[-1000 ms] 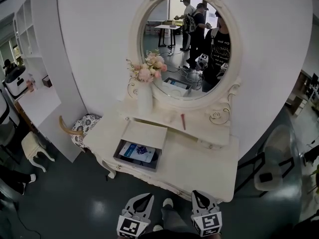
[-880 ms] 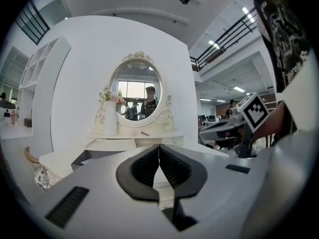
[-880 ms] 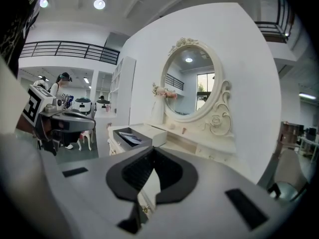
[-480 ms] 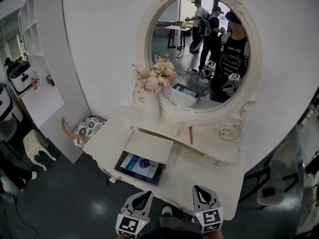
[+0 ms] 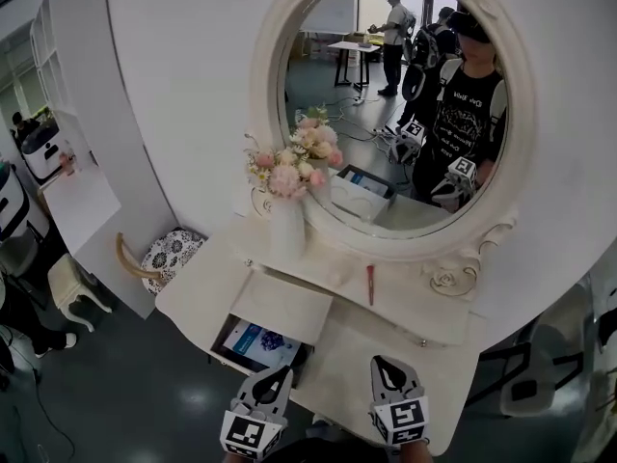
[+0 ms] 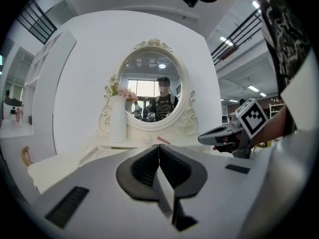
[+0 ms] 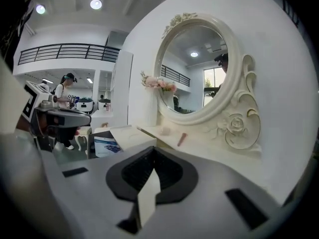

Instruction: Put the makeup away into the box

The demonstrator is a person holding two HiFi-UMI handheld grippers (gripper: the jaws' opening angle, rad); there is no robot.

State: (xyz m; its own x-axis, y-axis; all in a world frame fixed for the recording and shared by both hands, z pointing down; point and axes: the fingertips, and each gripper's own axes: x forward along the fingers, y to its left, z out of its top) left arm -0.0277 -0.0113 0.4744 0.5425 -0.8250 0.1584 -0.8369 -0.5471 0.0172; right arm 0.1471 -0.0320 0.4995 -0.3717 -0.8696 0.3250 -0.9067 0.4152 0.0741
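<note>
Both grippers had advanced from over the dark floor to the near edge of the dressing table (image 5: pixel 352 350), and the oval mirror (image 5: pixel 318 56) had grown larger in the head view. The approach looked nearly finished, with no pickup yet begun.

Item 1 – left gripper (image 5: pixel 285 370): jaws pressed together with nothing between them, tip pointing at the table beside the box's near corner.

Item 2 – box (image 5: pixel 241 359): dark-walled and shallow, it sat open at the table's front left. Its pale lid (image 5: pixel 284 305) was tipped back behind it, and a blue-and-white printed card (image 5: pixel 258 340) lay inside. No makeup was seen in it.

Item 3 – vase (image 5: pixel 287 231): white and upright, holding pink and cream flowers, it stood on the raised ledge (image 5: pixel 415 307) under the mirror, behind the box.

Item 4 – makeup stick (image 5: pixel 370 284): a slim reddish-pink stick, it lay flat and alone on that ledge, right of the vase and well apart from the box. Whether it was a pencil or a lipstick could not be told. It was small and thin, so it would likely need a careful pinch across its width.

Item 5 – right gripper (image 5: pixel 378 361): jaws closed and empty, it pointed roughly toward the stick and would have to open before any grasp.
</note>
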